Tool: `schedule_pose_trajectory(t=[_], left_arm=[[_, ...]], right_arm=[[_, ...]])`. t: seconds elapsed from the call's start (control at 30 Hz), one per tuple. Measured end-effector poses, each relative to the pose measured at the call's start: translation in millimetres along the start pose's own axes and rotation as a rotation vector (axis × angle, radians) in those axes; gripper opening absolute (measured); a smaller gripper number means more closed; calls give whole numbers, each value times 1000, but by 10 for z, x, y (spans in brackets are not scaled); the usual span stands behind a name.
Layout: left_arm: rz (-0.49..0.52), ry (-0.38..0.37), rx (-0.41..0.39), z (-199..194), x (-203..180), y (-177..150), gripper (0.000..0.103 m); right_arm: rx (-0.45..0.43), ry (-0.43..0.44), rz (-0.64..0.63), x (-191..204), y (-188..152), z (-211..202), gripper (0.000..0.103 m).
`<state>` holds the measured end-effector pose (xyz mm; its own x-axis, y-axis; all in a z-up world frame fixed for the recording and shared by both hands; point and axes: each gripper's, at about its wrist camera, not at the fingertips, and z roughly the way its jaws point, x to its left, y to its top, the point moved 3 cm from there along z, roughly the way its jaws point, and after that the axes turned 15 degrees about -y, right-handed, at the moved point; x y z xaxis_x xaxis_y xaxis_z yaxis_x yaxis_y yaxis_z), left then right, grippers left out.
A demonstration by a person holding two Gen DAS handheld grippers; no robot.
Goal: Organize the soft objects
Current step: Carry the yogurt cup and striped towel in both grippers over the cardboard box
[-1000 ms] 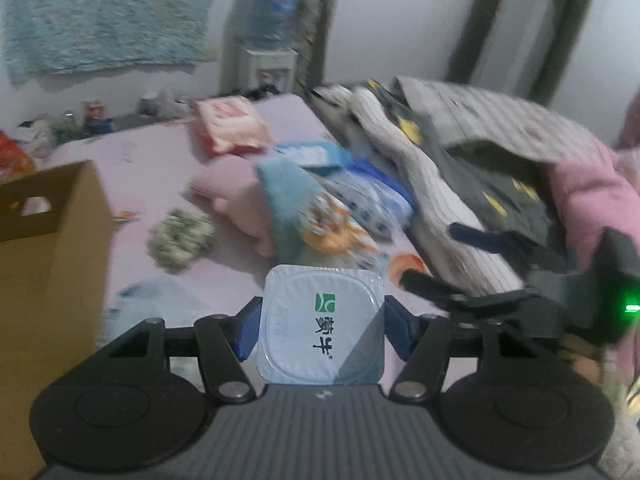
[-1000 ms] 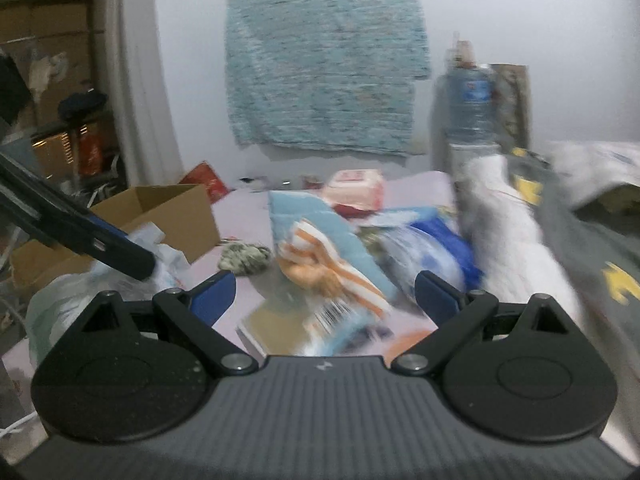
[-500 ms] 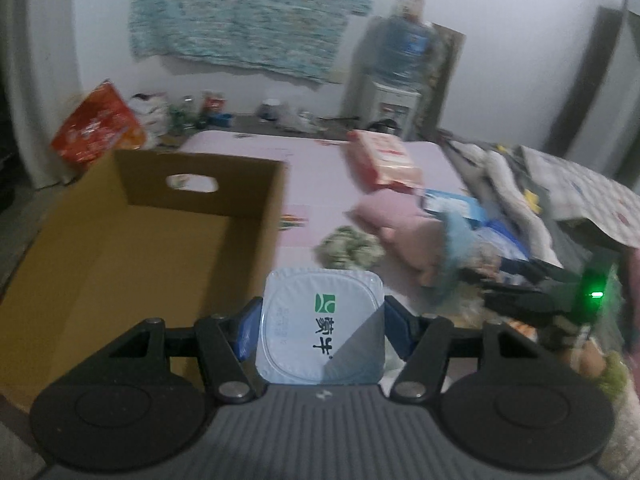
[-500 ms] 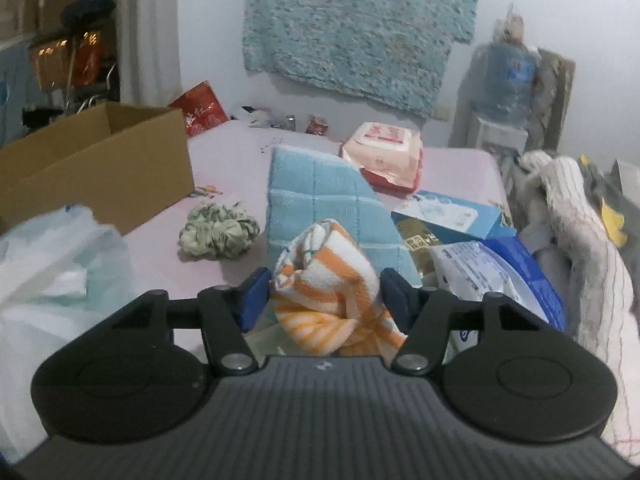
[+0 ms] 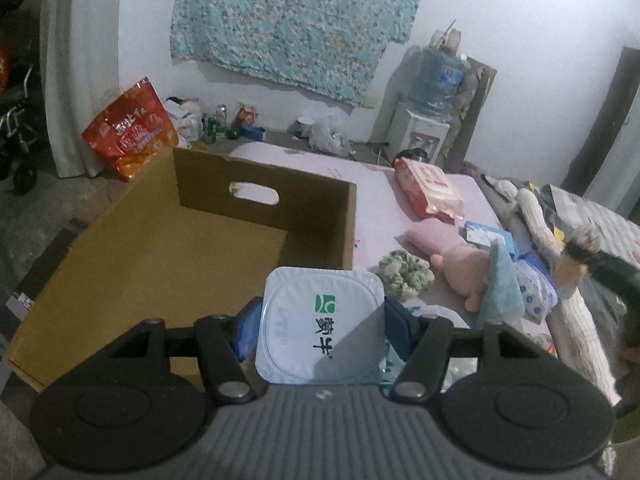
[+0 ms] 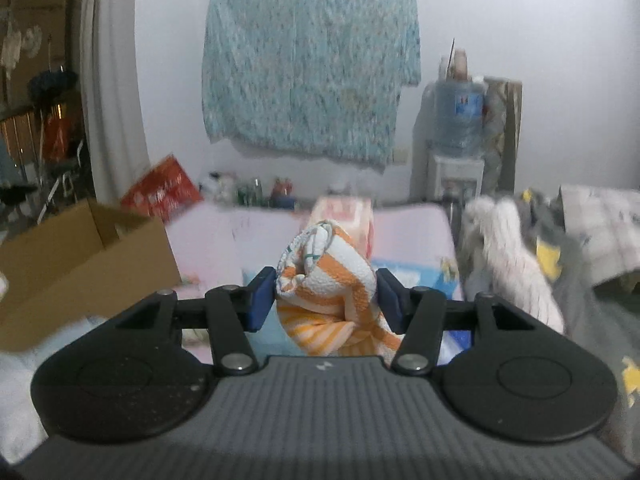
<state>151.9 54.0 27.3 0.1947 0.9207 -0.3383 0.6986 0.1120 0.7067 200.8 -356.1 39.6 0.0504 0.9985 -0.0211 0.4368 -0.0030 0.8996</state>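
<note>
My left gripper is shut on a white square cup with a green logo on its lid. It hangs at the near right corner of an open cardboard box, whose inside looks bare. In the right wrist view, my right gripper has its jaws closing on a rolled orange-and-white striped towel. Both blue pads press into its sides, and the towel is raised above the pink bed. The box lies to the left of that gripper.
On the bed right of the box lie a green scrunchie, a pink plush toy, a light blue towel and a pink wipes pack. Blankets and clothes pile up on the right. Bags and bottles sit along the far wall.
My left gripper swung left with the cup, from over the bed pile to the box's corner. My right gripper closed on the striped towel and lifted it.
</note>
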Motion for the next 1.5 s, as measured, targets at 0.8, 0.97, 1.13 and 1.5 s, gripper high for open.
schedule_pose_trajectory(t=[0.8,0.97,1.13,1.5], left_arm=[[-27,80,-43,-293,428,91,64],[-28,89,-49,-306,467,101,64],[-30,96,-52,-309,502,113,64],[-31,116,-61,-281,618,212,64]], right_arm=[[157,602,178,1762,968,-502,53],[219,632,184,2024,957,-488,53],[295,655,215,2242,903,-348,53],[421,694,295,2567,870,42,53]])
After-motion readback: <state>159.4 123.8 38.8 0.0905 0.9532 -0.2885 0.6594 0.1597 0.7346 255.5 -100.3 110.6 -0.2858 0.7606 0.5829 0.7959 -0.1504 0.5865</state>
